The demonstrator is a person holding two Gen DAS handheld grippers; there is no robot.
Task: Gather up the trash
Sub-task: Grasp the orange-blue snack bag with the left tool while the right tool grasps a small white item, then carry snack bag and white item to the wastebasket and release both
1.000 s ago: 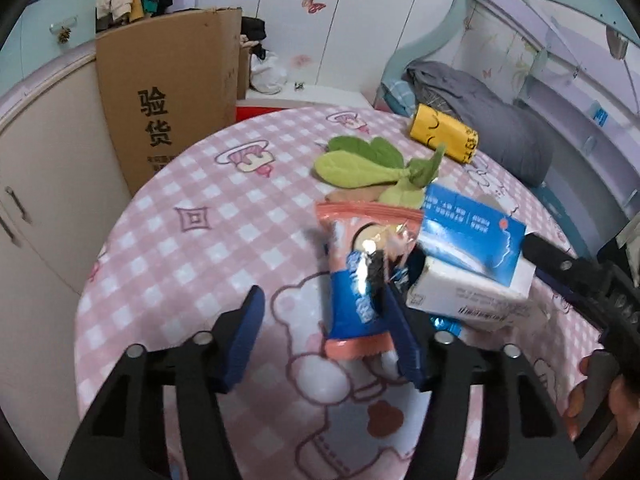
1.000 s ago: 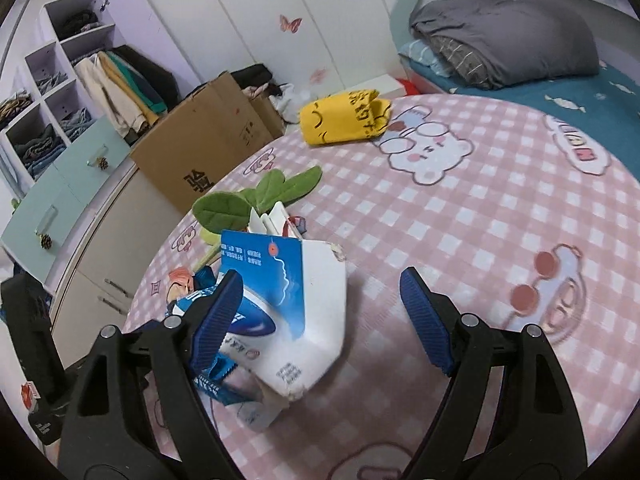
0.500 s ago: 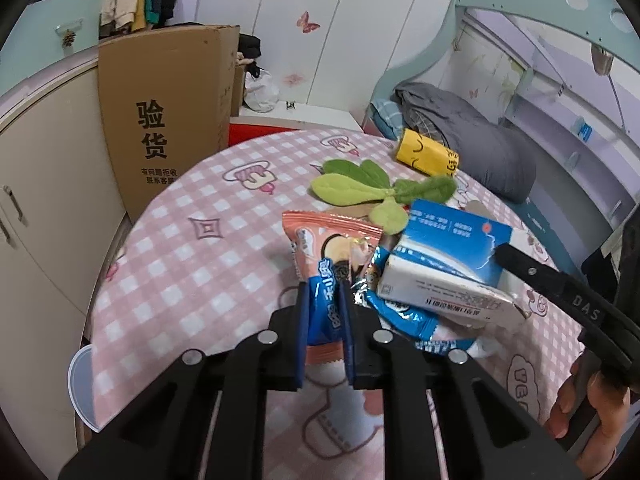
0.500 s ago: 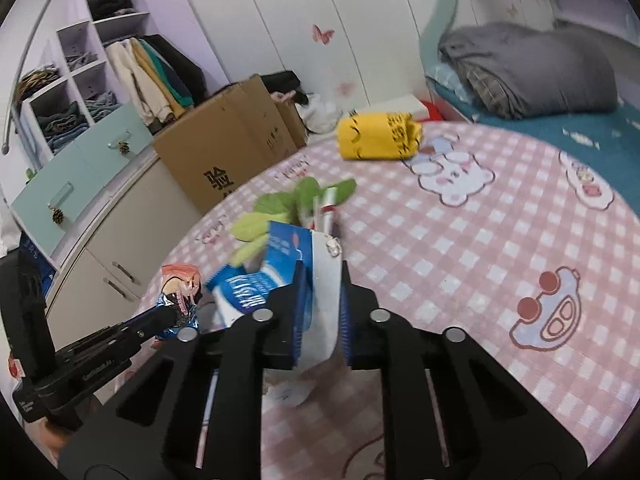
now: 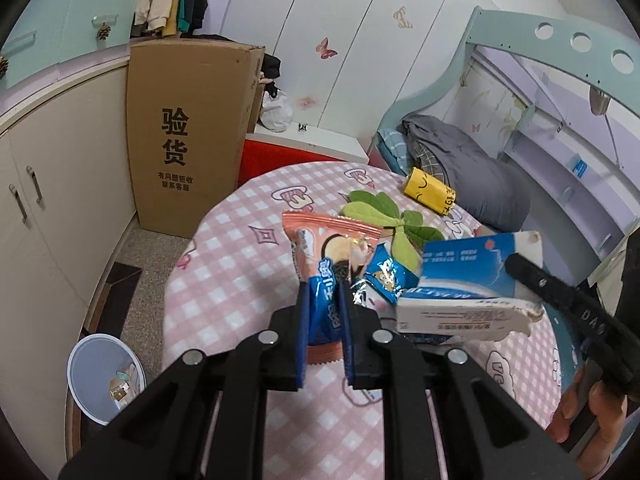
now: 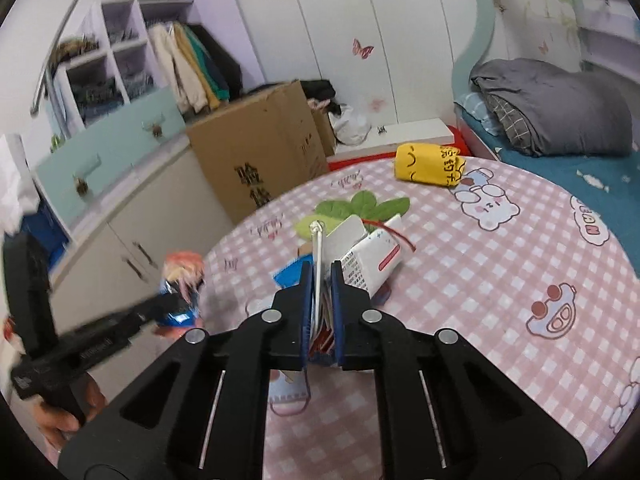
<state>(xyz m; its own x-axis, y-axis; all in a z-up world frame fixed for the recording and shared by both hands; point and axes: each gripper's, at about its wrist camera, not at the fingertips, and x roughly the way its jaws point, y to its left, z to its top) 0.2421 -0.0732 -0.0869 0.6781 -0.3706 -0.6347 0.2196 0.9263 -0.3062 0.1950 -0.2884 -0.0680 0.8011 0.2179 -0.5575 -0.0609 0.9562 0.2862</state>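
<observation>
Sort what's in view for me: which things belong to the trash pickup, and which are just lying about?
Job:
snack wrapper in left gripper
torn carton in right gripper
blue wrapper
waste bin

Lying about:
leaf plush
yellow roll
cardboard box
grey blanket

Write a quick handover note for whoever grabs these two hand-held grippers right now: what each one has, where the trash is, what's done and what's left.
Left hand-held gripper: shut on the snack wrapper, lifted off the table.
Right hand-held gripper: shut on the flattened carton, also lifted.
A blue wrapper lies on the table between them.
The trash bin stands on the floor left of the table, with some scraps in it.
Done: both pieces picked up.
Left: drop both in the bin, then likely fetch the blue wrapper.
</observation>
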